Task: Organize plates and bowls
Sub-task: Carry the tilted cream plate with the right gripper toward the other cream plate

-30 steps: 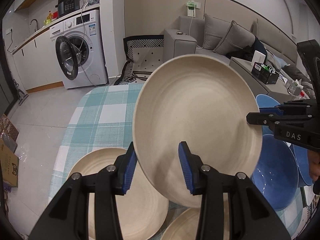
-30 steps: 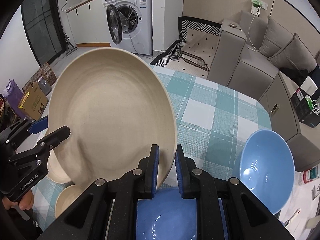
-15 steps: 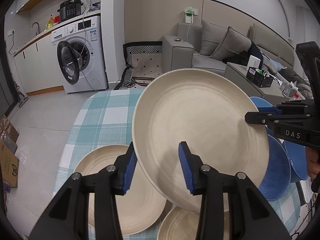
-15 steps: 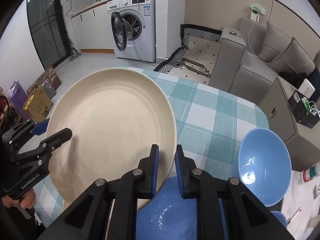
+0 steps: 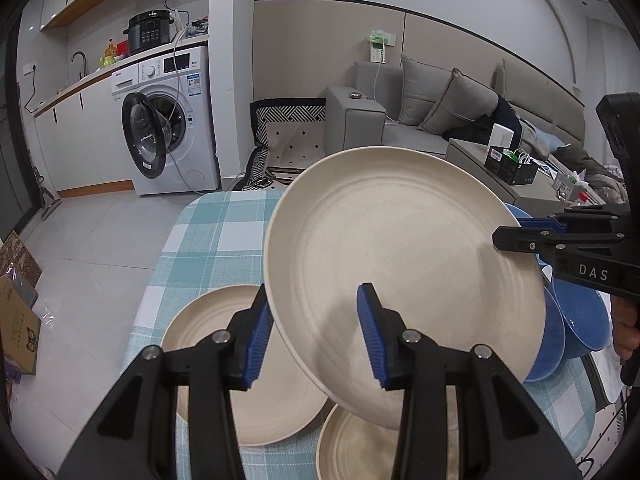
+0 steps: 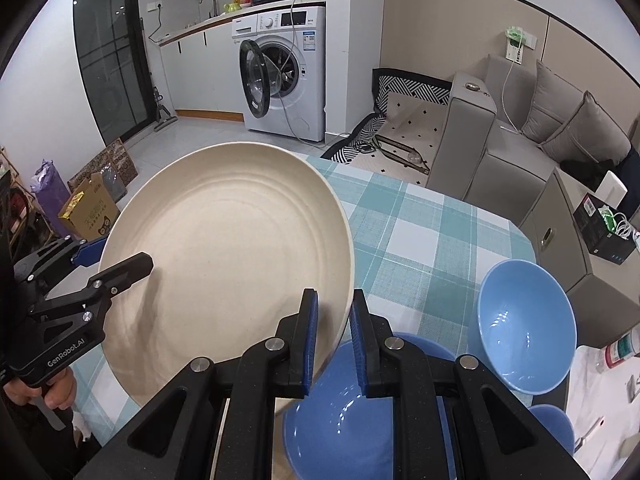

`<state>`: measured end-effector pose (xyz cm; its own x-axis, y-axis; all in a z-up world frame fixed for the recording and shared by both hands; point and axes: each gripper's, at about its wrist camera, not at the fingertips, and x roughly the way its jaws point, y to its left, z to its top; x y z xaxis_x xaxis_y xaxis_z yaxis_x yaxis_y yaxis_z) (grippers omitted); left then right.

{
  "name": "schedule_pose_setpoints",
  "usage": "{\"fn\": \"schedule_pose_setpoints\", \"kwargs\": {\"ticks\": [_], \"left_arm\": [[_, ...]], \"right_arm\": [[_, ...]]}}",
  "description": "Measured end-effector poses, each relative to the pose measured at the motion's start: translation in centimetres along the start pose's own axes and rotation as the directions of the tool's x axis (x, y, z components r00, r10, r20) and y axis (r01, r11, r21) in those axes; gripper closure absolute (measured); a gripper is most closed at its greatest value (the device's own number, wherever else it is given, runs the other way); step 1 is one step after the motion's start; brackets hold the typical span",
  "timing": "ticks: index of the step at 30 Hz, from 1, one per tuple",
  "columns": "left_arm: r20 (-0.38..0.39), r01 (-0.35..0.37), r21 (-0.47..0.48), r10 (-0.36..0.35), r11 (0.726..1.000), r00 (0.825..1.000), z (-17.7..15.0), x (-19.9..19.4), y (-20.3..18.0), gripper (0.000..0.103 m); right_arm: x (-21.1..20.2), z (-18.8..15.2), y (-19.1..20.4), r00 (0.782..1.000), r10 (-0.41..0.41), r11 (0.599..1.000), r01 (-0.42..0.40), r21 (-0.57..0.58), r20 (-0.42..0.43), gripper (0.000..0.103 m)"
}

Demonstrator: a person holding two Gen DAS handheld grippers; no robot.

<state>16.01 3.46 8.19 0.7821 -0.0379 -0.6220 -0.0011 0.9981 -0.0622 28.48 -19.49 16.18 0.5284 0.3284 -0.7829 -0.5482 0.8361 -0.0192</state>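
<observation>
A large cream plate (image 5: 400, 272) hangs tilted above the checked table (image 5: 208, 240), held from two sides. My left gripper (image 5: 312, 300) is shut on its near rim, one blue pad on top and one underneath. From the right wrist view, the same plate (image 6: 224, 248) has my right gripper (image 6: 334, 300) shut tight on its right rim, and the left gripper (image 6: 114, 258) straddles the far left rim. Two more cream plates (image 5: 224, 360) (image 5: 360, 448) lie on the table beneath. Blue bowls (image 6: 520, 328) (image 6: 340, 408) sit to the right.
A person's hand (image 6: 40, 392) holds the left gripper's handle. A third, smaller blue dish (image 6: 552, 424) is at the table's right corner beside a bottle (image 6: 620, 350). Beyond the table stand a washing machine (image 5: 168, 132) with its door open and a grey sofa (image 5: 420, 120).
Both grippers have risen together with the cream plate between them. The table, the lower plates and the blue bowls now sit lower and farther off in both views.
</observation>
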Motion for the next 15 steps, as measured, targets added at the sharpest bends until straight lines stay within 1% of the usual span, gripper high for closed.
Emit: {"fn": "schedule_pose_setpoints", "kwargs": {"ticks": [15], "left_arm": [[-0.007,0.013,-0.004,-0.013,1.0,1.0,-2.8,-1.9,0.4,0.062]], "right_arm": [[-1.5,-2.7,1.7,0.999,0.034,0.999,-0.034,0.003,0.009,0.087]]}}
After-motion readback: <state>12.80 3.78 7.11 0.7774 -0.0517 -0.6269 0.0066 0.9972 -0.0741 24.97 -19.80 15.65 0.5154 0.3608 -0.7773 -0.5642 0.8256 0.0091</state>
